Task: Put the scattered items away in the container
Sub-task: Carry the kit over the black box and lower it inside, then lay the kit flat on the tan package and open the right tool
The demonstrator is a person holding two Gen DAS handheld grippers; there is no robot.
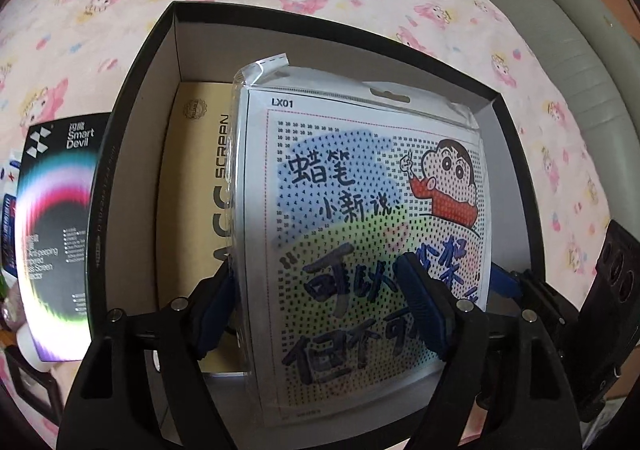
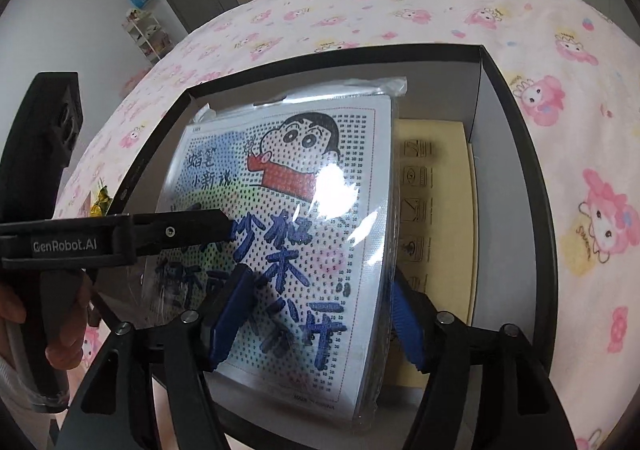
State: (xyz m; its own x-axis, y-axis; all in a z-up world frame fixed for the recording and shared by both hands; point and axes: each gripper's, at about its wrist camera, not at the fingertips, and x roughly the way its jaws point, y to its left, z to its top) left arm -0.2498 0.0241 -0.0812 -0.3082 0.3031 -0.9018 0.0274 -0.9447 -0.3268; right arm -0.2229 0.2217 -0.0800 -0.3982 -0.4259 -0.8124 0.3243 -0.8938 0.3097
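Observation:
A plastic-wrapped cartoon craft kit (image 1: 360, 210) is held above the open black box (image 1: 140, 90) with grey inner walls. My left gripper (image 1: 320, 306) is shut on the kit's near edge. My right gripper (image 2: 320, 322) is shut on the same kit (image 2: 304, 210), with blue pads (image 2: 230, 318) on both faces. The left gripper's finger (image 2: 188, 226) crosses the kit from the left in the right wrist view. A beige screen-protector package (image 1: 192, 178) lies flat on the box floor under the kit and also shows in the right wrist view (image 2: 436, 218).
The box (image 2: 516, 130) sits on a pink cartoon-print bedspread (image 2: 440, 2). A black Smart Devil package (image 1: 56, 218) lies left of the box. A grey cushioned chair (image 1: 560, 30) stands at the far right. A door and shelf (image 2: 148, 30) are in the background.

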